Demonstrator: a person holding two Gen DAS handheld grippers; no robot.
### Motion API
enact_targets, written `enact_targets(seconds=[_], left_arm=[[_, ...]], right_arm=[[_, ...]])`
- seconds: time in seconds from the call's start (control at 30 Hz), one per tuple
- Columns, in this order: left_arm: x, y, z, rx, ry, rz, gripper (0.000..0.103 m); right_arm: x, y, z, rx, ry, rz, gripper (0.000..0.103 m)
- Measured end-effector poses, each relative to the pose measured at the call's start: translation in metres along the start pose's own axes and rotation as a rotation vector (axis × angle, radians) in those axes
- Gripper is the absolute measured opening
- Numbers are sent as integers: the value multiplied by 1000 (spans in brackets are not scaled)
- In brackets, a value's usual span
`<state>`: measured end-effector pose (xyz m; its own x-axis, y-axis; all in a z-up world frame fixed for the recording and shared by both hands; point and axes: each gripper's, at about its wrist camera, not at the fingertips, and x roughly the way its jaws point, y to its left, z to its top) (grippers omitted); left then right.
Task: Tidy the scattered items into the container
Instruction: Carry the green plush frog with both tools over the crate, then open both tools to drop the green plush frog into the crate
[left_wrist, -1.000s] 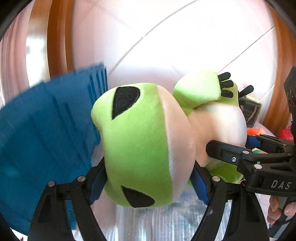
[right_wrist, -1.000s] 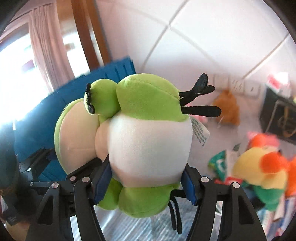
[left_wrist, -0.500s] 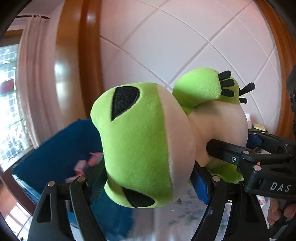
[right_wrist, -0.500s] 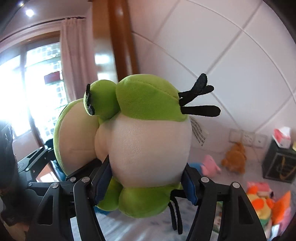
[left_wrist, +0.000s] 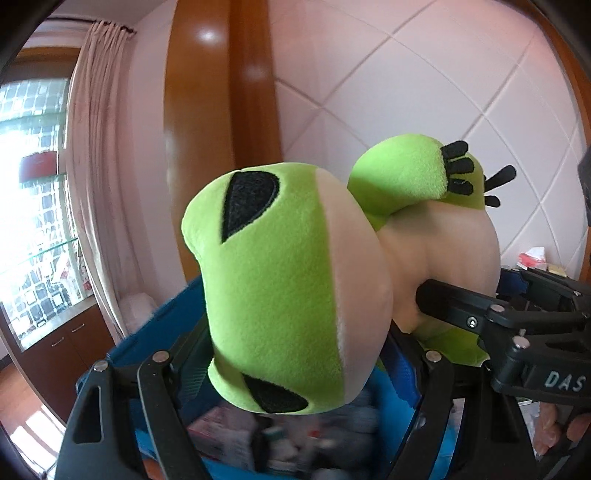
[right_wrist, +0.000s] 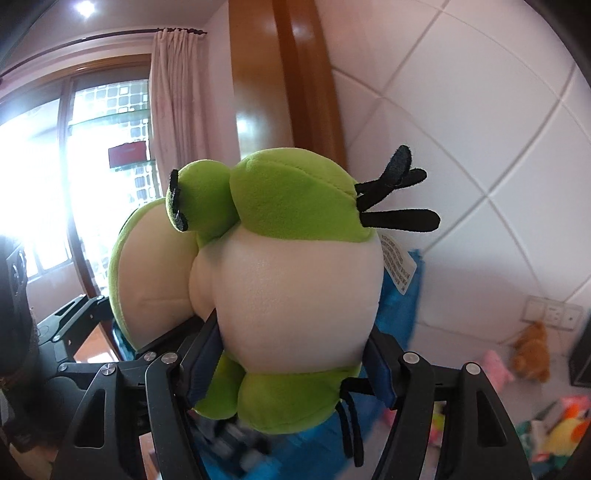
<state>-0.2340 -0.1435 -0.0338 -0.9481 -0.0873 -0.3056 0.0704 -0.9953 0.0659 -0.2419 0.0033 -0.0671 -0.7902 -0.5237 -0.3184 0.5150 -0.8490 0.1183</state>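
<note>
A green and cream frog plush (left_wrist: 288, 288) with black eyes fills both views, held in the air between two grippers. My left gripper (left_wrist: 295, 373) is shut on its head. My right gripper (right_wrist: 291, 354) is shut on its cream belly (right_wrist: 295, 295); the same gripper shows at the right edge of the left wrist view (left_wrist: 517, 332). Directly below the plush lies the blue container (left_wrist: 147, 354), with blurred packets inside. In the right wrist view the blue container (right_wrist: 402, 306) shows behind and under the plush.
A wooden door frame (left_wrist: 218, 129) and a white tiled wall (right_wrist: 461, 129) stand behind. A curtained window (left_wrist: 37, 184) is at the left. More plush toys (right_wrist: 528, 354) and coloured items (right_wrist: 565, 432) lie on the surface at the right.
Both grippers have carried the plush up and leftwards. The blue container, first beside the plush at the left, now lies beneath it with its inside showing. Both grips are unchanged.
</note>
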Motion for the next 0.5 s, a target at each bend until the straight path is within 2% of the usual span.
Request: enact_targets(seconds=[0.27, 0.4, 0.5], left_arm=[[56, 64, 0, -26, 52, -38, 82], [81, 74, 5, -40, 81, -52, 85], [93, 71, 12, -24, 92, -46, 86]], right_arm=[[76, 45, 14, 37, 48, -83, 72], [99, 47, 23, 57, 35, -149, 80], [108, 44, 34, 77, 17, -208, 81]])
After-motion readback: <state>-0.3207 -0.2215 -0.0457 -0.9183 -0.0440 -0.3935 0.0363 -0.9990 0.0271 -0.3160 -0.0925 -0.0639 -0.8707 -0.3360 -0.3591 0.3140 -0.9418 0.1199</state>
